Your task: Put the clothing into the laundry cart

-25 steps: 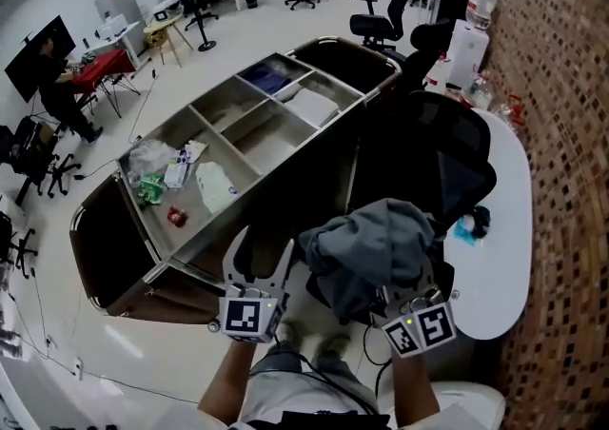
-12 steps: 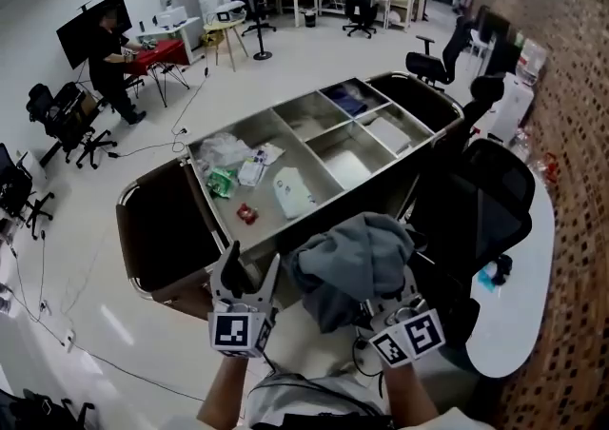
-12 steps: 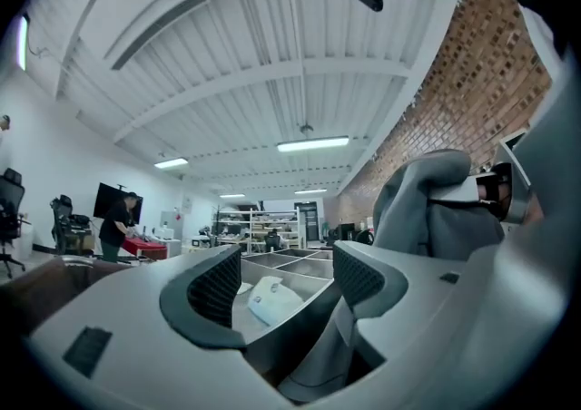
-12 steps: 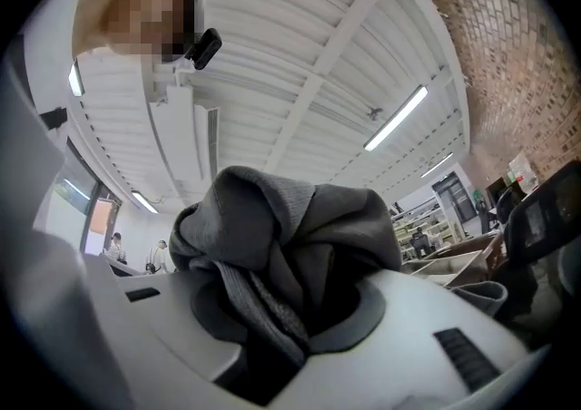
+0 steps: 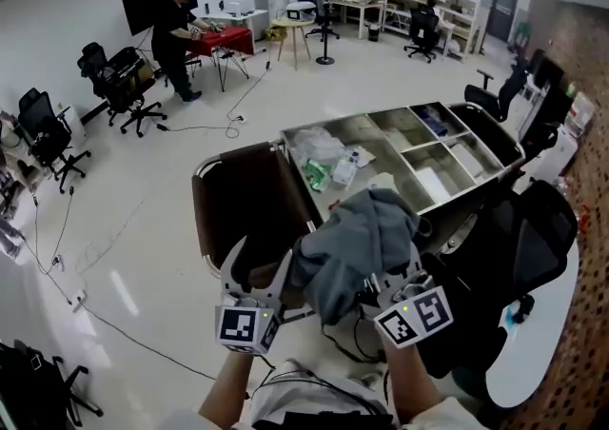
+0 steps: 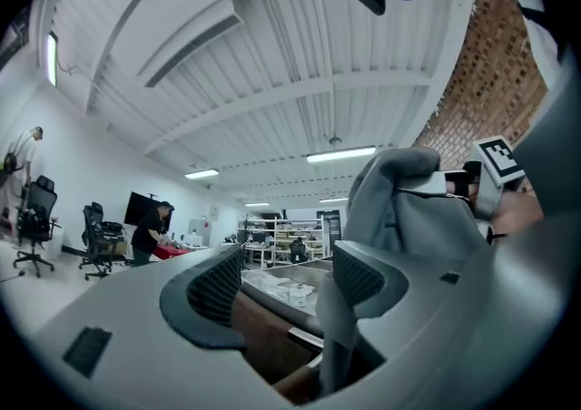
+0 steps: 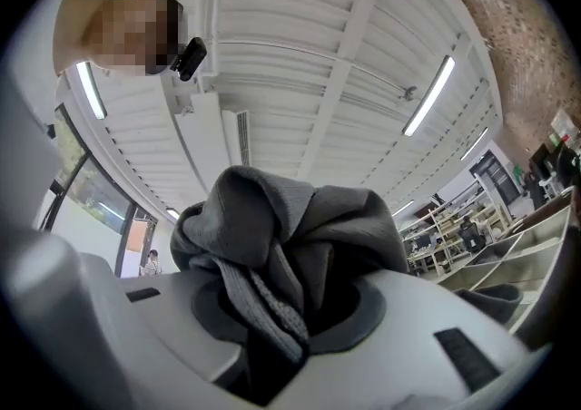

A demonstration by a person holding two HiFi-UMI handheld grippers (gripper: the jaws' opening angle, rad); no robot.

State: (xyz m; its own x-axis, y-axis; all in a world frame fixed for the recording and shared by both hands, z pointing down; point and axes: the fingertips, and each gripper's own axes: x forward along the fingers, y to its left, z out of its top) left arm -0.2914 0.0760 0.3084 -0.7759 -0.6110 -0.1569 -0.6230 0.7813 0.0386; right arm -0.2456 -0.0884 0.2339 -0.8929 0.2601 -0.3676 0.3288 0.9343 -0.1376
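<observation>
At lower centre, the right hand-held gripper [image 5: 379, 283] is clamped on the bunched grey garment [image 5: 366, 238]. Beside it, the left hand-held gripper [image 5: 261, 253] gapes, gripping nothing. Just beyond, up-left of the garment, the laundry cart's [image 5: 238, 209] brown end bin opens, nearer the left gripper.

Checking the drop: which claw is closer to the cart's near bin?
Left. The open left claw is at the near bin; the right claw, gripping the grey clothing, is further right.

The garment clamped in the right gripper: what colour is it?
The garment is plain grey, with a ribbed knit edge; the right gripper view shows it best.
</observation>
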